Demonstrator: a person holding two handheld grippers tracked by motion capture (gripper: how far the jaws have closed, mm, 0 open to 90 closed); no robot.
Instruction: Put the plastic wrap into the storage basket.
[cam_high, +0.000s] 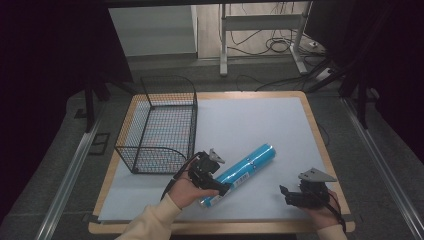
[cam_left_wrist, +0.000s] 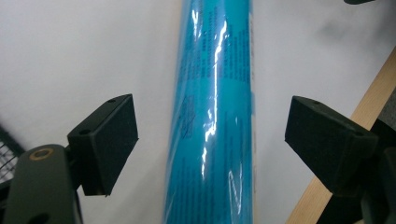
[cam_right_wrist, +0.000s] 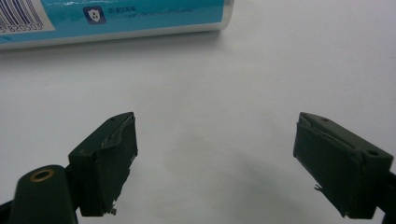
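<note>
- The wire basket stands at the table's left, just beside the left gripper; it is judged the likely destination.
- The blue tube lies slanted on the white mat, its near end between the left gripper's spread jaws, untouched by the pads.
- The jaws are best centred on the tube before closing, since the glossy wrap may slip.
- The right gripper is held apart, nothing between its jaws, near the tube.
</note>
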